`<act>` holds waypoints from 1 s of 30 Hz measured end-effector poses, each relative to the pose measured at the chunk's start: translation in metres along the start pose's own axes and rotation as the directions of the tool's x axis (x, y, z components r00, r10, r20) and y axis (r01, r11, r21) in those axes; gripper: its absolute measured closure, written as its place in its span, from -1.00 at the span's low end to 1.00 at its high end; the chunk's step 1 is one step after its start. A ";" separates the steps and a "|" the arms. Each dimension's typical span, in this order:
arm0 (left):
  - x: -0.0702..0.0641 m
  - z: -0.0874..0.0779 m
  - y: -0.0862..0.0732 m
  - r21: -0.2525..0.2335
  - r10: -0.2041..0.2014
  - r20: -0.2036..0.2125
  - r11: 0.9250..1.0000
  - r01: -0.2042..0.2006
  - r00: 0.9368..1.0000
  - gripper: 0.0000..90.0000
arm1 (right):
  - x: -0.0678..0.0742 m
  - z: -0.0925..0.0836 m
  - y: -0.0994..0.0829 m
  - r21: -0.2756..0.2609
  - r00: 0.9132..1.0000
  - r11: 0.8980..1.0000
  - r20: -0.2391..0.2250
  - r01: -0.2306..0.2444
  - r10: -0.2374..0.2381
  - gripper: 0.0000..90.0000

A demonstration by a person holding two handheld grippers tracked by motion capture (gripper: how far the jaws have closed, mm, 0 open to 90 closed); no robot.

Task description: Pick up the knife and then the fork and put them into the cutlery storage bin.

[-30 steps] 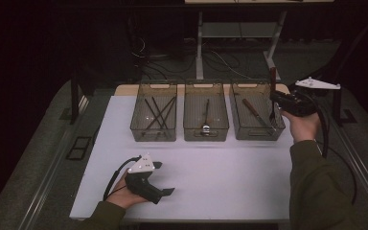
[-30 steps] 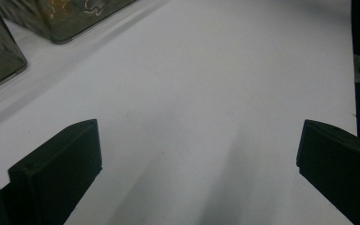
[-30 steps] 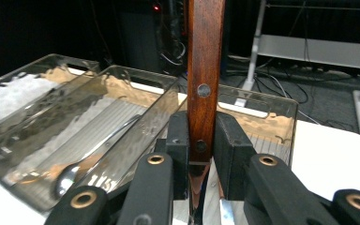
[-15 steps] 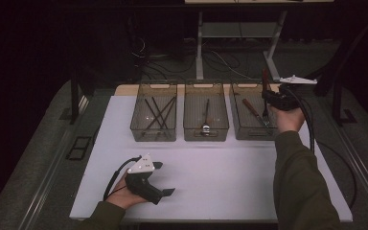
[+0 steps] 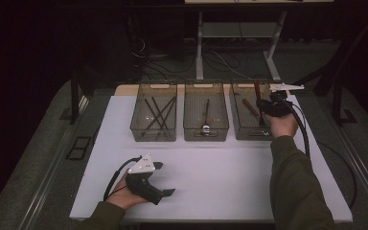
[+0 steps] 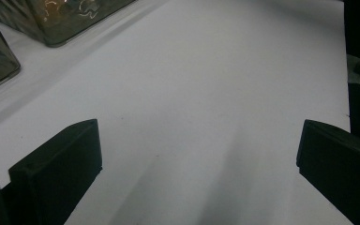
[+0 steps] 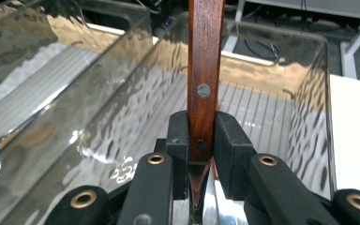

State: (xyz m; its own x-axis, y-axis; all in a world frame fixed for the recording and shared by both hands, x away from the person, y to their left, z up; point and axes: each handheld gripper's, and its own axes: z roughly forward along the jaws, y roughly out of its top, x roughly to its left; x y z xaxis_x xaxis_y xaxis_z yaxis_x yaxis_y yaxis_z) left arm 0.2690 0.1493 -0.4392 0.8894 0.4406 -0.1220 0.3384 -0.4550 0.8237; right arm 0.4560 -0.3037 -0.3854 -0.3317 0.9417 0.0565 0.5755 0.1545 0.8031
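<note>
Firmly, the right gripper [image 7: 201, 157] jaws clamp a riveted wooden knife handle [image 7: 205, 65].

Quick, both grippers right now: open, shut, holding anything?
Left gripper: open, nothing between its fingers, over the white table.
Right gripper: shut on the wooden-handled knife, above the right bin.
</note>
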 end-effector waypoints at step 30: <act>0.001 0.000 0.000 -0.002 -0.008 -0.002 1.000 0.008 1.000 -1.00 | 0.002 -0.014 0.004 0.052 0.989 0.999 -0.145 0.004 0.004 -0.33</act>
State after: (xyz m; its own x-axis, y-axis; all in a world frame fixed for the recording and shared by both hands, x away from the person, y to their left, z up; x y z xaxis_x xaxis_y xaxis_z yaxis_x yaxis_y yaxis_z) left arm 0.2698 0.1490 -0.4392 0.8859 0.4461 -0.1272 0.3447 -0.4496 0.8240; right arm 0.4475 -0.3049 -0.3738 -0.4347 0.8889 0.1449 0.6125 0.1738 0.7711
